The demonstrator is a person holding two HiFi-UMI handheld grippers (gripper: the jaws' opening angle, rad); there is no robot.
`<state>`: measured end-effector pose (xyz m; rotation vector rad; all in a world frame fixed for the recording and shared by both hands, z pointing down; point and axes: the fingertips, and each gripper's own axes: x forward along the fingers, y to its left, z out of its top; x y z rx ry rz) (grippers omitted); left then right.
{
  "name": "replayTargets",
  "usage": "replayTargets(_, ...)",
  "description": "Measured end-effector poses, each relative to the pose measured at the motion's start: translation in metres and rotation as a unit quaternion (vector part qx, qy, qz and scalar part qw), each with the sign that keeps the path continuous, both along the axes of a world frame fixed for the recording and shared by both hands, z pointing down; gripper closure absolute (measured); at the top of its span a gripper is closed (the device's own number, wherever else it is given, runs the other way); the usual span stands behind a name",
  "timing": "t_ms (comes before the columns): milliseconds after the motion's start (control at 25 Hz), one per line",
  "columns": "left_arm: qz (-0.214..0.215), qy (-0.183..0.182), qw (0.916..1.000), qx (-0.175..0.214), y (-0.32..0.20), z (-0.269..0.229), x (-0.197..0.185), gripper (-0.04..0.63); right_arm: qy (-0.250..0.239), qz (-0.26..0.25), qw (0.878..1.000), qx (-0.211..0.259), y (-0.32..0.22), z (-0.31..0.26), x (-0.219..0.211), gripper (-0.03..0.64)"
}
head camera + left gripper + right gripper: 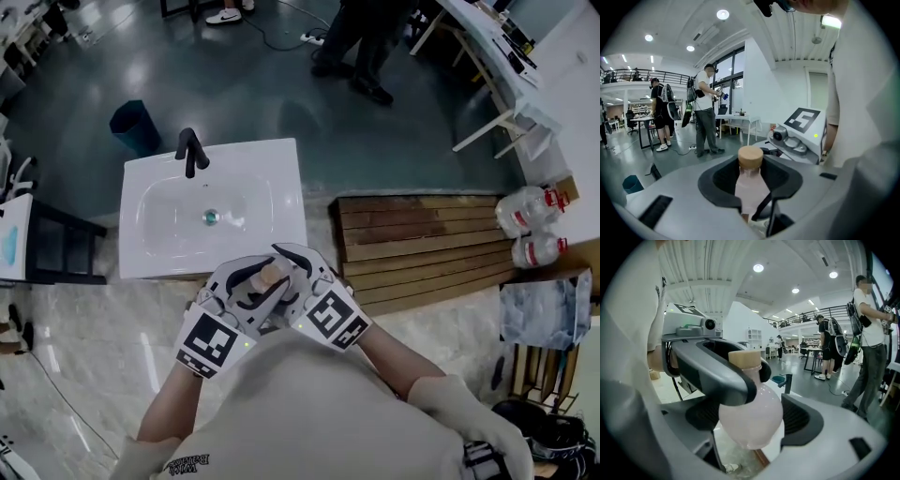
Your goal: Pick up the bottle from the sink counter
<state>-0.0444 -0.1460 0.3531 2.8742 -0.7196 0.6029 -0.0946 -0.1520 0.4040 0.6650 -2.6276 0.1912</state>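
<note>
1. Head view: the left tool (246, 286) and the right tool (298, 272) are pressed together at the person's chest, with the bottle (272, 275) between them. Only its tan cap shows here.
2. Left gripper view: the left tool is clenched on the bottle. The pale pink body sits upright between the jaws and the tan cap stands above them. The right tool's marker cube (805, 120) is just beyond.
3. Right gripper view: the bottle's round pink body fills the gap between the right tool's jaws. Both pads look to be touching it, so the right tool is grasping the bottle too. The left tool's dark jaw wraps across the neck under the cap.
4. The bottle is off the white sink bench (155, 246), held in the air just in front of its near edge.
5. The black faucet (190, 152) is at the far edge of the basin and the drain (210, 217) is at its centre.
6. A wooden slat platform (422, 246) lies beside the sink, with plastic jugs (530, 223) at its far end.
7. A blue bin (134, 126) stands on the floor beyond the sink.
</note>
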Motion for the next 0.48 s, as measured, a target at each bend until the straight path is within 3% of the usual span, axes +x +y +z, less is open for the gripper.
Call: replayTargets(480,-0.012,0.004,0.9999,-0.010,0.0062,0.0013,0.0038,0.462,0.015,-0.013,1.000,-0.006,0.0080,0.0028,0.0051,0.256)
